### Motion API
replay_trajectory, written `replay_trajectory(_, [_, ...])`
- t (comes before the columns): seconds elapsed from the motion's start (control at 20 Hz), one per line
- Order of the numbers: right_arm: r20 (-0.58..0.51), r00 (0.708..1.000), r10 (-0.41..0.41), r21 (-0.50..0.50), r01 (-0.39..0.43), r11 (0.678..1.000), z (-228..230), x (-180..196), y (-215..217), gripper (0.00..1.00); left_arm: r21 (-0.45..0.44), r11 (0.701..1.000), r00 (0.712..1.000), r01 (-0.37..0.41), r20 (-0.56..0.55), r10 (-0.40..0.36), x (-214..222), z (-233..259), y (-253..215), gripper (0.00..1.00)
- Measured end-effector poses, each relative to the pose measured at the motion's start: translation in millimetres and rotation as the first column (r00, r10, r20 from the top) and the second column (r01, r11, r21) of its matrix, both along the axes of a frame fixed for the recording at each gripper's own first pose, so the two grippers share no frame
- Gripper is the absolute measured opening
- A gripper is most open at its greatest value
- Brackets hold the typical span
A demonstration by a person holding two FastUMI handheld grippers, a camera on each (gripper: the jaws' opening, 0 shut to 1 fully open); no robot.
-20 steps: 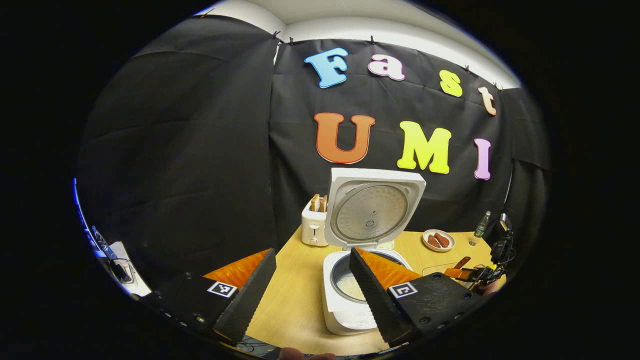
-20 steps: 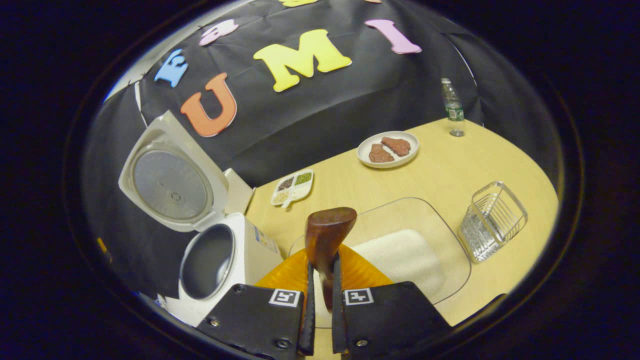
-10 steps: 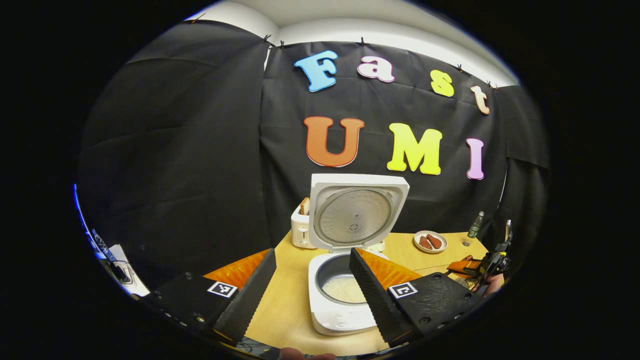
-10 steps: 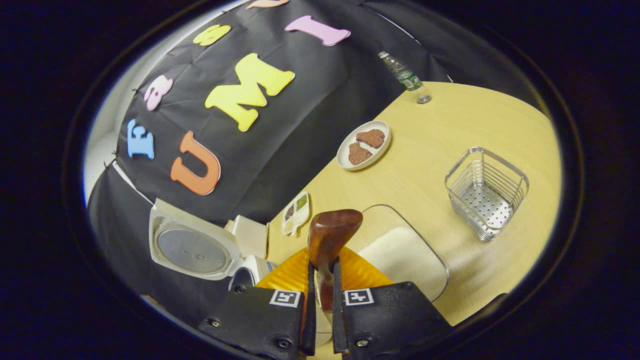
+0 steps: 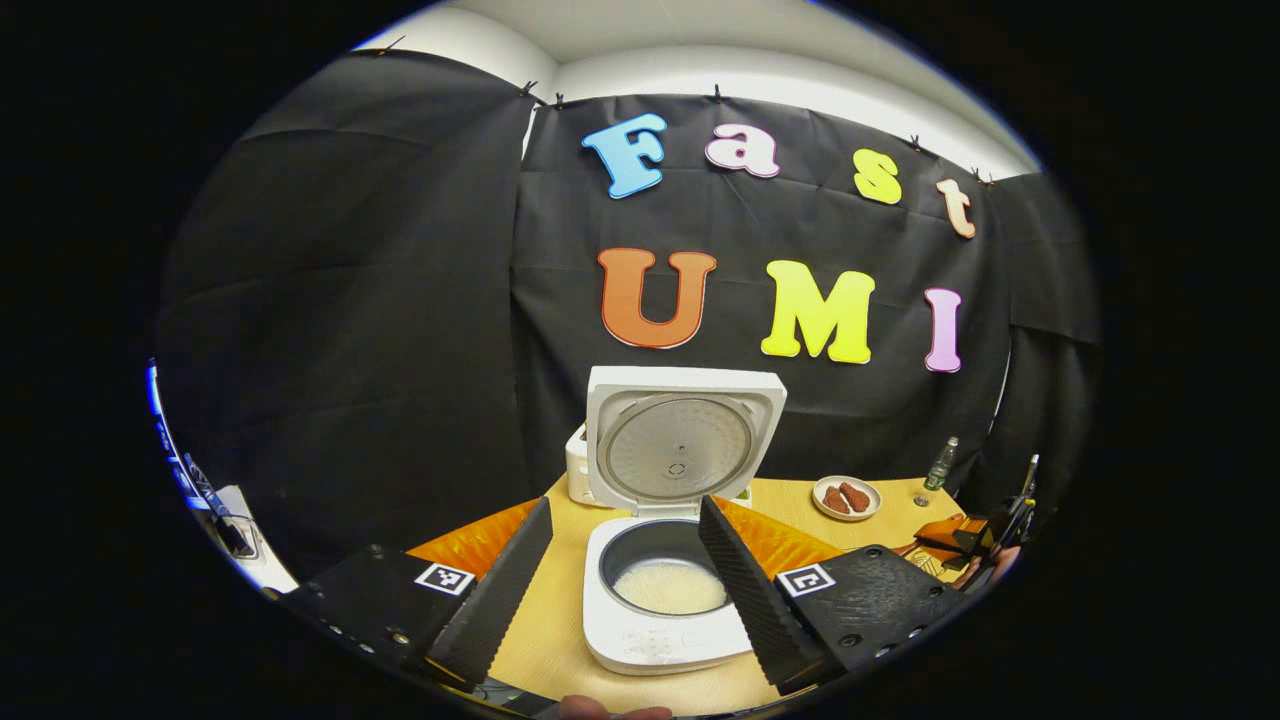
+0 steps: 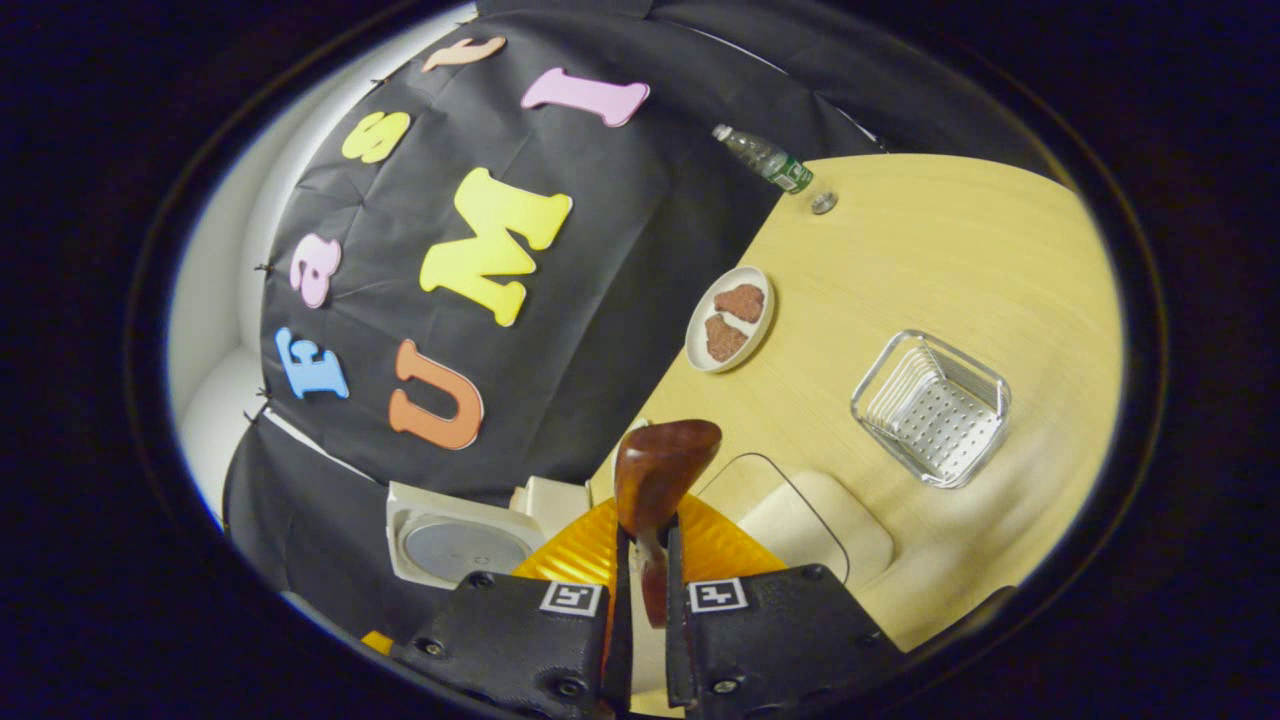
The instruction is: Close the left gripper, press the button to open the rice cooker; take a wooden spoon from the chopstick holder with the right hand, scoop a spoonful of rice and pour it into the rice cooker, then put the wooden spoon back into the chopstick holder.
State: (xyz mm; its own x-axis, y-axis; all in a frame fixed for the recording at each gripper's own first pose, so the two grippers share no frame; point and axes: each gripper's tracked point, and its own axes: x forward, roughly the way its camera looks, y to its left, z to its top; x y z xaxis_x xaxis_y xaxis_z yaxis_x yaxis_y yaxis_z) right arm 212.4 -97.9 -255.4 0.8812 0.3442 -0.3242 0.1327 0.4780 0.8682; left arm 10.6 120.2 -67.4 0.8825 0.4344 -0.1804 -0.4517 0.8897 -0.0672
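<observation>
Left gripper (image 5: 625, 580) at the bottom of the left gripper view, fingers spread wide apart, nothing between them. Framed in that gap sits the rice cooker (image 5: 665, 600), low centre, lid (image 5: 680, 440) standing upright, white rice (image 5: 668, 585) in the bottom of the pot. The right-hand finger cuts across the cooker's right edge. A toaster (image 5: 577, 475) peeks out behind the lid, mostly hidden. Far right, small and hard to read, the other gripper (image 5: 965, 535) at the table's edge.

Over to the right gripper view: right gripper (image 6: 640, 590) at bottom centre, fingers pressed together on the handle of the wooden spoon (image 6: 655, 490). The bowl rises above the fingertips, its back towards the lens, so whether it carries anything I cannot tell. To the right of it, a clear tray (image 6: 790, 490) with a mound of rice (image 6: 820, 515), lower edge cut off by the gripper body. The chopstick holder (image 6: 930, 405), a wire basket, stands at right of centre on the table (image 6: 950, 260). Plate (image 6: 730, 318) with two brown pieces at centre, bottle (image 6: 765, 158) near the top. The cooker's lid shows at lower left, body hidden.
</observation>
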Motion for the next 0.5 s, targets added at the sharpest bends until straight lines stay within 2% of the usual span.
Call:
replay_trajectory(0.2, [0.070,0.996,0.062,-0.005,-0.062,0.998,45,5,27,0.18,0.014,1.000,1.000,-0.016,0.008,0.016,-14,2,1,0.95])
replay_trajectory(0.5, [0.156,0.970,0.188,-0.039,-0.184,0.982,100,19,107,0.18,0.017,0.996,0.996,-0.084,0.044,0.083,-52,6,28,0.94])
